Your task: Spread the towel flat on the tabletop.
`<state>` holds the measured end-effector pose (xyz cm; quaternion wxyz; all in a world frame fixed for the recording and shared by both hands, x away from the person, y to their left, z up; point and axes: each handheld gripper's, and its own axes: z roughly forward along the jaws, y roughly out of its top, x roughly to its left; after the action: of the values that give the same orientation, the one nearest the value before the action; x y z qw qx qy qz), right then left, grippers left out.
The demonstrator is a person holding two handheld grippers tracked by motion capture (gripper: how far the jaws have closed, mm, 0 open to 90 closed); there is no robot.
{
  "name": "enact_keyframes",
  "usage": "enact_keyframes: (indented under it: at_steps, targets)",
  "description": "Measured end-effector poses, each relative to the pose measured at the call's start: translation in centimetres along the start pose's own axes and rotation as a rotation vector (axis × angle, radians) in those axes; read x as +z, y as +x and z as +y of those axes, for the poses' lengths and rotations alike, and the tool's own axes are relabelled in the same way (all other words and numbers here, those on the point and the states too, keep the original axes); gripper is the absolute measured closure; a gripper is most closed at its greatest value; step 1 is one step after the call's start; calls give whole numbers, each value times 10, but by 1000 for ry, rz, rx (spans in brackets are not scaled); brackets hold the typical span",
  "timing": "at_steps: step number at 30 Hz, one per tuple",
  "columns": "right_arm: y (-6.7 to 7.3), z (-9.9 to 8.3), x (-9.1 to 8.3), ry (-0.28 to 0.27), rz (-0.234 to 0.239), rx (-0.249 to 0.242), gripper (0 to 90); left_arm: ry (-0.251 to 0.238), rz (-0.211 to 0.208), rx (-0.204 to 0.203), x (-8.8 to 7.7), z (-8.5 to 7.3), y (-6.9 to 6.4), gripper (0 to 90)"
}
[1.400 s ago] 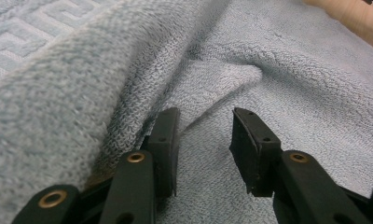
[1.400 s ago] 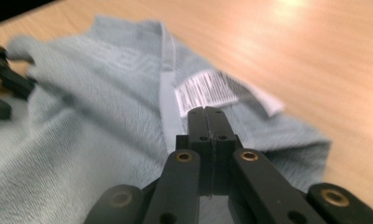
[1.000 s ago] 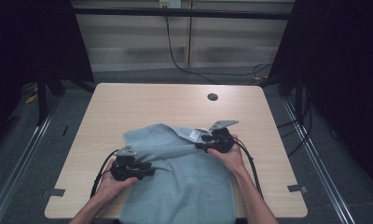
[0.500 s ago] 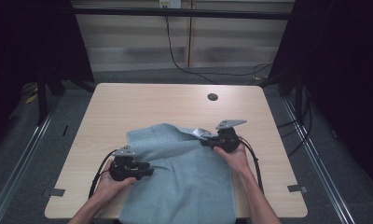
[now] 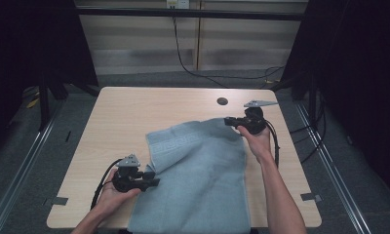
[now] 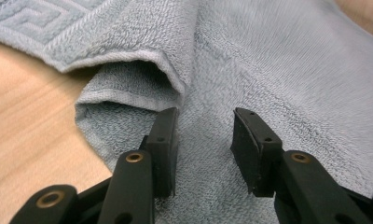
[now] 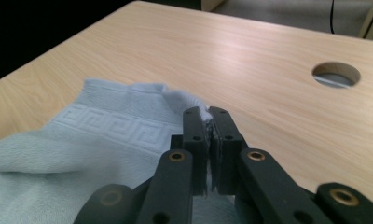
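A light blue towel [image 5: 198, 175] with a key-pattern border lies over the near middle of the wooden table [image 5: 134, 117], its near end hanging off the front edge. My right gripper [image 5: 230, 121] is shut on the towel's far right corner [image 7: 194, 103], holding it just above the tabletop. My left gripper [image 5: 155, 182] rests at the towel's left edge with its jaws open; towel [image 6: 287, 74] lies between and under them, and a folded hem [image 6: 128, 79] curls just ahead of the left jaw.
A round cable hole [image 5: 222, 101] sits in the table's far right part, also seen as a hole [image 7: 336, 74] in the right gripper view. Bare wood stretches across the far and left parts. Dark floor, rails and cables surround the table.
My right gripper has pulled the towel's corner to the right and farther away, spreading the cloth. My left gripper has stayed at the left edge.
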<state>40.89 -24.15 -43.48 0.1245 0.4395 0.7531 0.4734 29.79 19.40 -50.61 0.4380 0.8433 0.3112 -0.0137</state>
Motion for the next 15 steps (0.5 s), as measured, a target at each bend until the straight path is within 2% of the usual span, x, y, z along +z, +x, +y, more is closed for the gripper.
enact_keyframes:
  at_steps: [2, 3, 4, 5, 6, 7, 9, 11, 15]
  targets:
    - [-6, 1, 0, 10, -53, 1, 831, 6, -2, 8, -3, -2, -1, 607]
    - [-9, 1, -2, 0, -89, 10, 718, 6, -2, 12, -5, -5, -2, 607]
    - [-14, 1, -4, -26, -135, 63, 668, 6, -4, 7, -6, -6, -3, 608]
    - [-18, -2, -7, -51, -155, 95, 621, 8, 1, 11, -7, -7, -6, 607]
    - [-20, -5, -8, -74, -157, 123, 573, 6, 4, 22, -7, -9, -8, 607]
    - [-20, -9, -7, -66, -139, 127, 556, 6, 0, 23, -8, -10, -10, 606]
    - [-11, -19, -4, 8, -151, 73, 541, 19, -8, 19, -11, -12, -14, 597]
    - [-1, -32, -3, 24, -96, 46, 544, 29, -12, 26, -12, -13, -18, 584]
    - [23, -54, -4, 57, -30, 12, 592, 48, -32, 53, -14, -17, -27, 582]
